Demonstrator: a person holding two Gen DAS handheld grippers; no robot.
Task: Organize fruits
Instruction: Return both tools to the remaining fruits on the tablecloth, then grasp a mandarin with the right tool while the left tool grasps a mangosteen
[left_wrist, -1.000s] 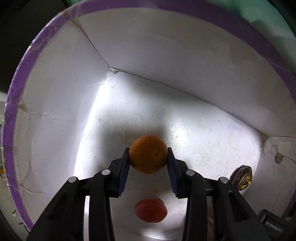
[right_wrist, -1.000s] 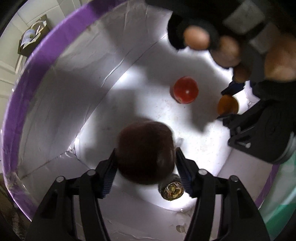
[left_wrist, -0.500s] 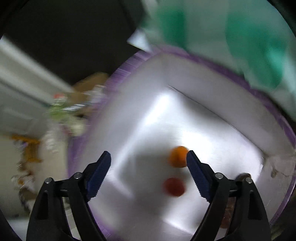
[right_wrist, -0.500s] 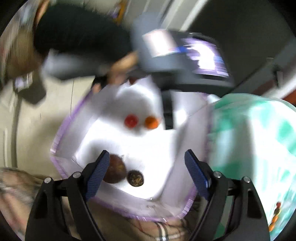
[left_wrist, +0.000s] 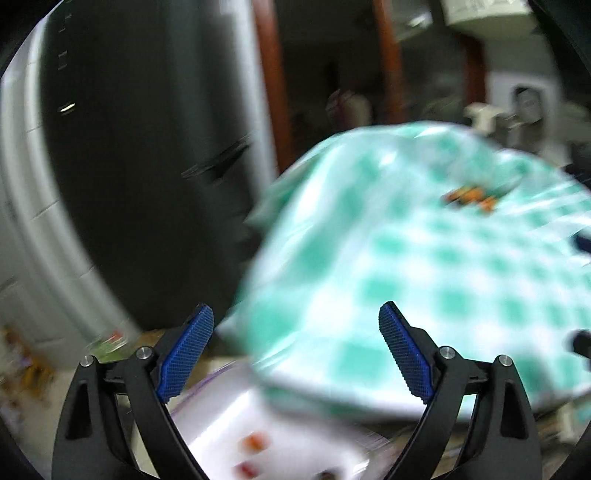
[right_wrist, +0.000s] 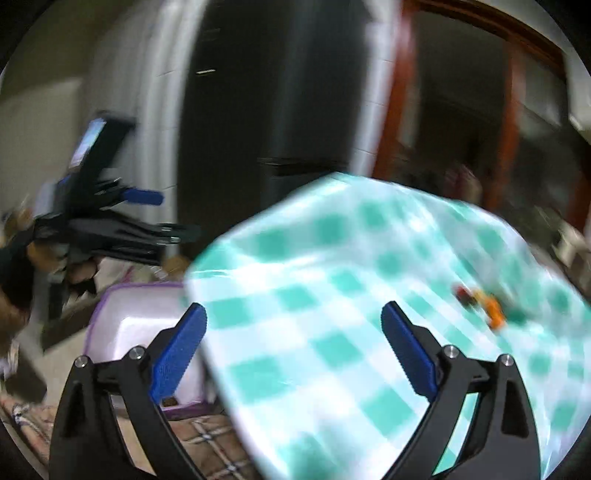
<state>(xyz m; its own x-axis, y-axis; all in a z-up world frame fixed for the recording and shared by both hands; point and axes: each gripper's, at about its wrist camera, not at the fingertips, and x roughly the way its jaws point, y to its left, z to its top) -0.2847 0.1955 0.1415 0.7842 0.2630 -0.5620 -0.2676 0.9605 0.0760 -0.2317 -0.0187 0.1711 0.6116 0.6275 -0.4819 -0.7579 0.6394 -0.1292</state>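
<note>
Both views are blurred by motion. My left gripper (left_wrist: 295, 354) is high above the white box with a purple rim (left_wrist: 229, 410), its jaws opening with nothing between them. An orange fruit (left_wrist: 255, 440) and a red fruit (left_wrist: 246, 469) lie in that box. My right gripper (right_wrist: 293, 350) also hangs over the table edge, jaws opening and empty. The box (right_wrist: 122, 314) shows to its lower left. More fruits (right_wrist: 480, 301) lie far off on the green-checked tablecloth (right_wrist: 332, 295); they also show as an orange cluster of fruits (left_wrist: 469, 195) in the left wrist view.
The other hand-held gripper (right_wrist: 110, 221), in a person's hand, shows at the left of the right wrist view. A dark doorway (left_wrist: 147, 147) stands behind the table. A plaid cloth (right_wrist: 207, 443) lies below the box.
Both grippers let go of their fruits in the box, opened wide and rose out of it. The views now face the checked table instead of the box interior.
</note>
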